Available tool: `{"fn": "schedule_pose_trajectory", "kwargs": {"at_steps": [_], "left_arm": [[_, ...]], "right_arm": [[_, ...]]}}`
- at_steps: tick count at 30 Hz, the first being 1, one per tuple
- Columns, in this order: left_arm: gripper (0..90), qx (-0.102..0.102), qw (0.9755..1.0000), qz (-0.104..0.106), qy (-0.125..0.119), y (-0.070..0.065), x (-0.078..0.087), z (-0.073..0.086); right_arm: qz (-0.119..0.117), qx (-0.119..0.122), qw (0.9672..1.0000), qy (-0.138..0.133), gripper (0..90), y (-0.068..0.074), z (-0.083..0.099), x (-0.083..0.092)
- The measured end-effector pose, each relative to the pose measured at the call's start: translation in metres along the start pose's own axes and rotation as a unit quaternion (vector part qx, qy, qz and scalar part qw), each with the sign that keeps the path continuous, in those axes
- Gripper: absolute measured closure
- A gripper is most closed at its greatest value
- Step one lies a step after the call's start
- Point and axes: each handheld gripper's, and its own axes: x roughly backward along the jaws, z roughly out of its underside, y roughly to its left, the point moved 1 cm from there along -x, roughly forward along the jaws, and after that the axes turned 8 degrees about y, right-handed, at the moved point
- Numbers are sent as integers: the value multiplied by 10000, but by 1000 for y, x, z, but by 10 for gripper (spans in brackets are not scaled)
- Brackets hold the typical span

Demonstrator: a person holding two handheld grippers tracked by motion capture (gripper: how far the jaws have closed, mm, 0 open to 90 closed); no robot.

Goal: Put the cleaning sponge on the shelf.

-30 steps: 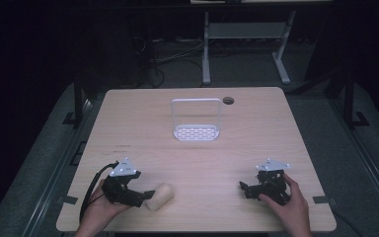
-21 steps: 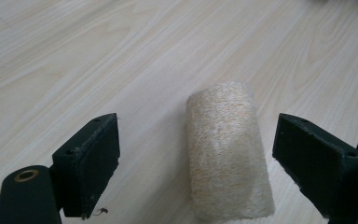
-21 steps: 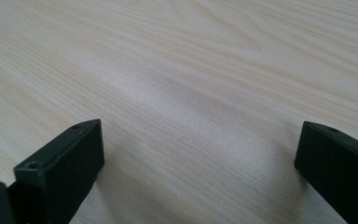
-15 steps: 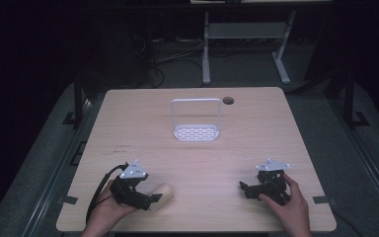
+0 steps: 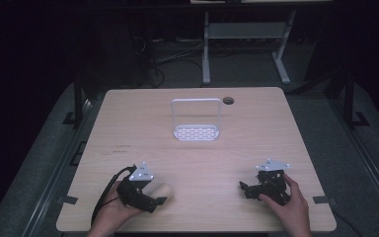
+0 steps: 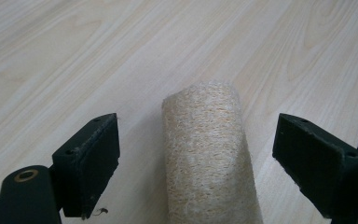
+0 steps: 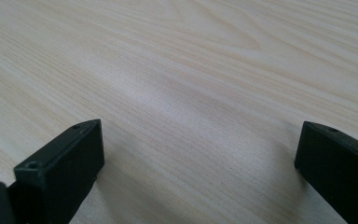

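**Loofah roll lies between spread tongs at the desk's near edge**

A pale, fibrous loofah roll lies on its side on the light wooden desk, near the front-left corner, as the left tongs straddle it with jaws spread wide. In the left gripper view the roll runs lengthwise away from the camera, midway between the two black jaws, with clear gaps on both sides; neither jaw touches it. From the high view its rounded far end pokes out just beyond the tongs.

The woven, netted surface suggests a light, springy thing that would give under pressure and grip well rather than slip. It looks unlikely to break, though a hard squeeze could flatten it. As a cylinder on a smooth top, it may roll if nudged from one side. The safest hold appears to be across its middle, jaws closing evenly on the curved flanks, firm enough only to dent the fibres.

The right tongs rest on bare wood at the front-right, jaws likewise wide and holding nothing. A white wire rack stands well apart, toward the desk's far side.
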Motion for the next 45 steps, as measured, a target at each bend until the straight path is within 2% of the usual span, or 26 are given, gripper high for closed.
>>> {"fn": "schedule_pose_trajectory", "kwargs": {"at_steps": [25,32,37,45], "left_arm": [[151,-135,9987,-35,483,-7,-27,3],[234,-121,9988,-52,477,-6,-27,4],[392,-133,9989,-2,459,-5,-26,4],[408,-105,9988,42,471,-4,-26,4]], "right_arm": [[-1,-1,10000,-9,10,0,0,0],[-1,0,10000,-7,10,0,0,0],[-1,1,10000,-8,10,0,0,0],[-1,1,10000,-9,9,0,0,0]]}}
